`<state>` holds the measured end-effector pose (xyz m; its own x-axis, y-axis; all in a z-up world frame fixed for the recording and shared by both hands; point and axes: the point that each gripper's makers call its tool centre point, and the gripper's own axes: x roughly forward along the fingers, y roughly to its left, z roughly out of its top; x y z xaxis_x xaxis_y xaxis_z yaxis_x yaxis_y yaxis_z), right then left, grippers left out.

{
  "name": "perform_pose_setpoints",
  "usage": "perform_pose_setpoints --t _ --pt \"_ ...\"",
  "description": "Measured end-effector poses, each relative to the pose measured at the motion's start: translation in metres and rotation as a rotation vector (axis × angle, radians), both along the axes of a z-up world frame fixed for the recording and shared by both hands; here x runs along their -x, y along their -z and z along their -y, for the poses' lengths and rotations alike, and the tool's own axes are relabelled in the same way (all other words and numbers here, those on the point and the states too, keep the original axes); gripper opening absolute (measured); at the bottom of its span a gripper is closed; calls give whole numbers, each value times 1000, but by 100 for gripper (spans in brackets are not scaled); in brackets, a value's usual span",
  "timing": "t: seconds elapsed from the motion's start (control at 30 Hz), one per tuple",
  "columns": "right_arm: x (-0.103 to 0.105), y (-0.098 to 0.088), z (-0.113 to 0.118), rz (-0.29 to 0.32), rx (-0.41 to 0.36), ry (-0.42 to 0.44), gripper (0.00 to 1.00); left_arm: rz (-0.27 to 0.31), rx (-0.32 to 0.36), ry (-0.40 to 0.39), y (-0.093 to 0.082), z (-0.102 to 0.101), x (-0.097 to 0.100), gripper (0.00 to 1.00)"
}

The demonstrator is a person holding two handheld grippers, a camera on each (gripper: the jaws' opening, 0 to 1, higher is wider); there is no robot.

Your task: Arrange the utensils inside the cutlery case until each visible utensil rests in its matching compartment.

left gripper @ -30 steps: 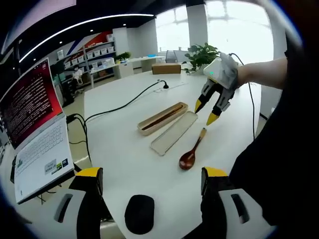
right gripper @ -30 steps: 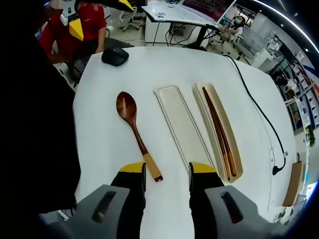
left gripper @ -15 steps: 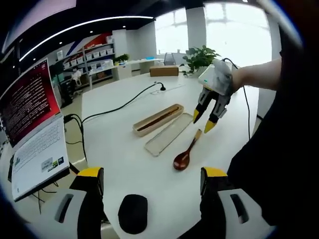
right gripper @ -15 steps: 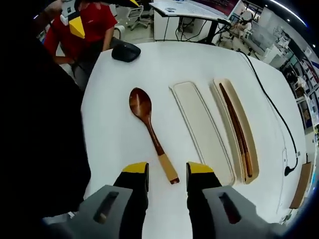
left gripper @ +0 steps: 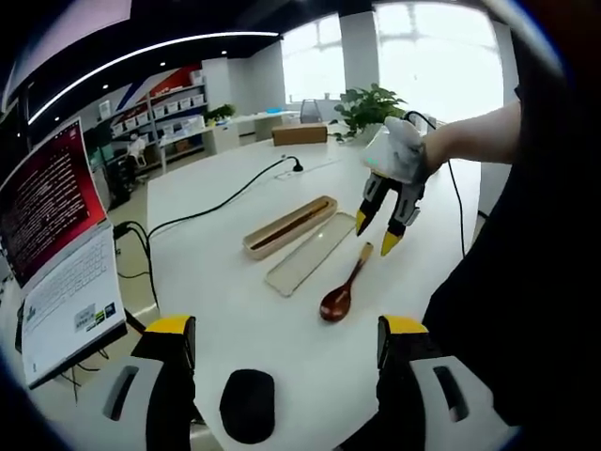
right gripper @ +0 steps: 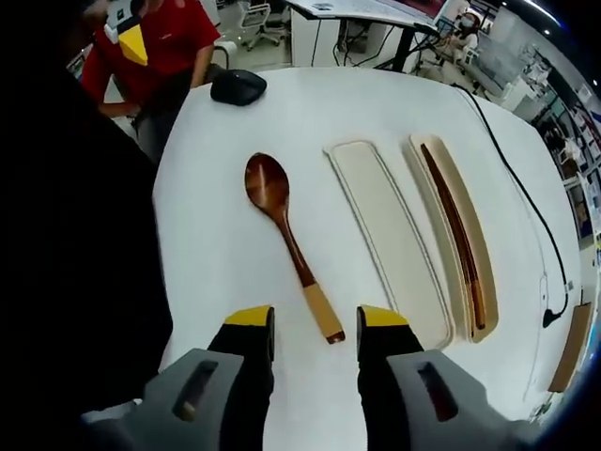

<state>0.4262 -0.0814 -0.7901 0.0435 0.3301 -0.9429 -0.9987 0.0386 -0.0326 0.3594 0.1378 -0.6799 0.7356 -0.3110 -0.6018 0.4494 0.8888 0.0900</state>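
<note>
1. Writing: laptop [left gripper: 56, 254] at the left edge of the left gripper view shows a red screen with pale text lines, too small to read; stickers on its palm rest, unreadable; no legible brand on any utensil or the case.
2. Spoon [right gripper: 285, 235]: dark glossy wood, oval bowl, slim shaft ending in a pale tan handle tip; lies flat on the white tabletop [right gripper: 216, 254], outside the case, just beside the lid.
3. Lid [right gripper: 389, 242]: flat, long, cream-coloured, matte, rounded corners, raised rim; lies between spoon and case base, nothing on it.
4. Case base [right gripper: 462, 235]: beige tray, same elongated shape, deeper wall; lies parallel to the lid, just beside it.
5. Chopsticks [right gripper: 454, 233]: dark brown, thin, paired lengthwise inside the case base; lighter at the near end.
6. Right tool [right gripper: 315, 331]: grey body, yellow-tipped black jaws spread apart, pinching nothing; handle tip of the spoon sits between the jaws, contact not seen; in the left gripper view the same tool [left gripper: 375, 230] hovers over the spoon handle.
7. Left tool [left gripper: 286, 340]: jaws wide apart, gripping nothing, above the near tabletop edge.
8. Mouse [left gripper: 247, 406]: black, smooth, rounded, on the tabletop between the left tool's jaws; black cable [left gripper: 225, 199] runs across the far tabletop.
</note>
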Motion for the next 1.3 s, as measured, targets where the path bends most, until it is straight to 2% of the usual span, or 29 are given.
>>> perform_pose_setpoints --t 0.27,0.4,0.57,0.97,1.3 --pt "5 8 -2 -8 28 -35 33 -6 0 7 3 0 1 79" --pt "-1 9 -5 29 25 -43 30 -8 3 11 4 0 1 77" --pt "1 14 -9 4 25 -35 30 -16 -3 13 6 0 1 76" --pt "0 26 -13 -13 67 -80 30 -26 -5 19 7 4 0 75" --pt "7 30 -18 -31 86 -122 30 -32 -1 14 7 6 1 74"
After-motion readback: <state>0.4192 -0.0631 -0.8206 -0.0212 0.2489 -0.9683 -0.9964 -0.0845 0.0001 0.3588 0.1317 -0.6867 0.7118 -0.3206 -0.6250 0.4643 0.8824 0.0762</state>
